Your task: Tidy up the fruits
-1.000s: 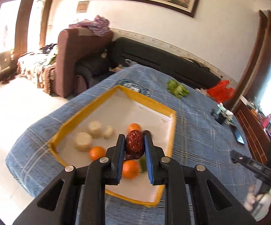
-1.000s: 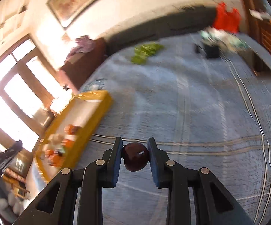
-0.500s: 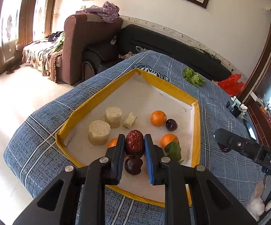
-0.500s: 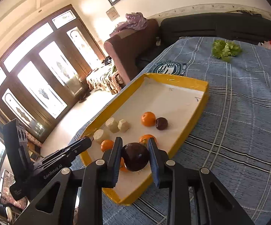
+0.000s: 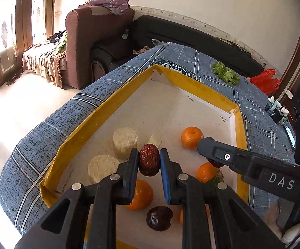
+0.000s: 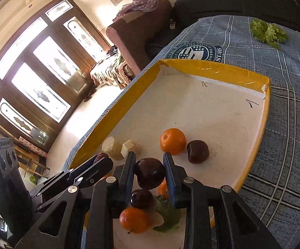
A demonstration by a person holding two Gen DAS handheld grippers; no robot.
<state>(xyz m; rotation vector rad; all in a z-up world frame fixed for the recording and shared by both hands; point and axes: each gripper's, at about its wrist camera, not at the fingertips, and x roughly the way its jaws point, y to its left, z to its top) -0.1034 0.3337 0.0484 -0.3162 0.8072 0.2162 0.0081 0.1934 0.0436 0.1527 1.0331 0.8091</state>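
Right now both claws hang over the yellow-rimmed tray (image 5: pixel 238 124), each carrying fruit. The left claw (image 5: pixel 149 162) is pinched narrow on a wrinkled red date (image 5: pixel 149 159); the right claw (image 6: pixel 150 173) is clamped on a smooth dark plum (image 6: pixel 149 173). Below them the tray already holds oranges (image 6: pixel 173 138), another plum (image 6: pixel 197 151) and pale cut chunks (image 5: pixel 125 142), all crowded toward the near end.

The main risk, I'd judge, is a crowded landing. A round plum let go above other fruit would likely roll or knock an orange aside. The two claws are also close together, so a careless swing could bump one against the other and jar a fruit loose.
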